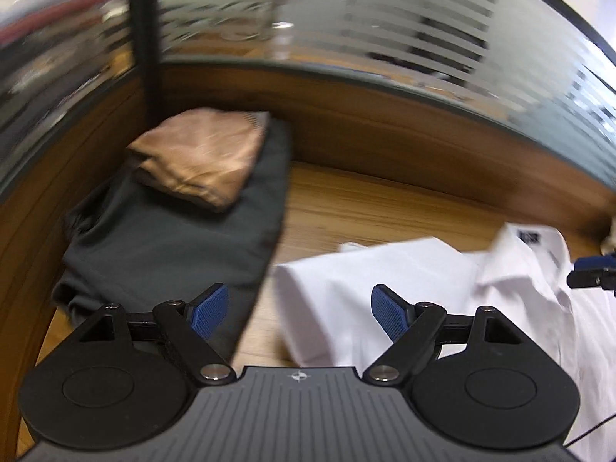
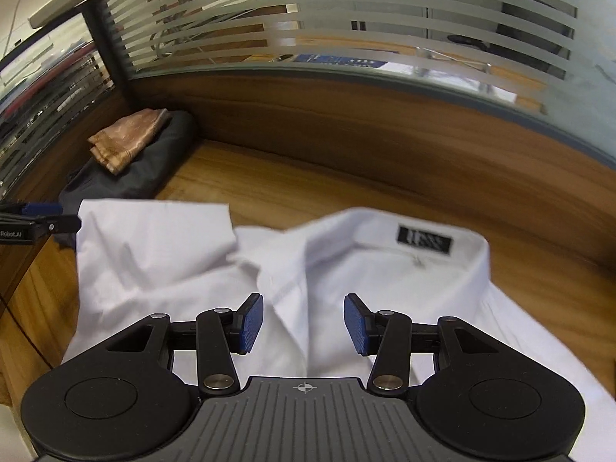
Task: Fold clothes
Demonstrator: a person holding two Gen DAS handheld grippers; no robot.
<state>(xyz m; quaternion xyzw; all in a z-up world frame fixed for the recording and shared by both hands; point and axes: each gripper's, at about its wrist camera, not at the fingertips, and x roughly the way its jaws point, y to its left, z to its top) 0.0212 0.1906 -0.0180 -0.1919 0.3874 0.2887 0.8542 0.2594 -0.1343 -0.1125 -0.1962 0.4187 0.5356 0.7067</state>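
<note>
Presently noted: white shirt (image 2: 292, 269) flat on wooden desk (image 2: 308, 188), collar (image 2: 385, 231) toward the glass partition (image 2: 346, 19), long axis running from there toward the cameras, one sleeve (image 2: 154, 238) folded across at left. Left gripper (image 1: 300, 308) wide open above sleeve edge, nothing between pads. Right gripper (image 2: 304, 323) parted over the placket, gripping nothing. Folded tan cloth (image 1: 200, 158) atop dark garment (image 1: 173, 238) in far corner.

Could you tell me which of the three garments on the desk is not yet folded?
The white shirt: it lies spread out, collar up, while the tan cloth sits folded atop the dark garment.
</note>
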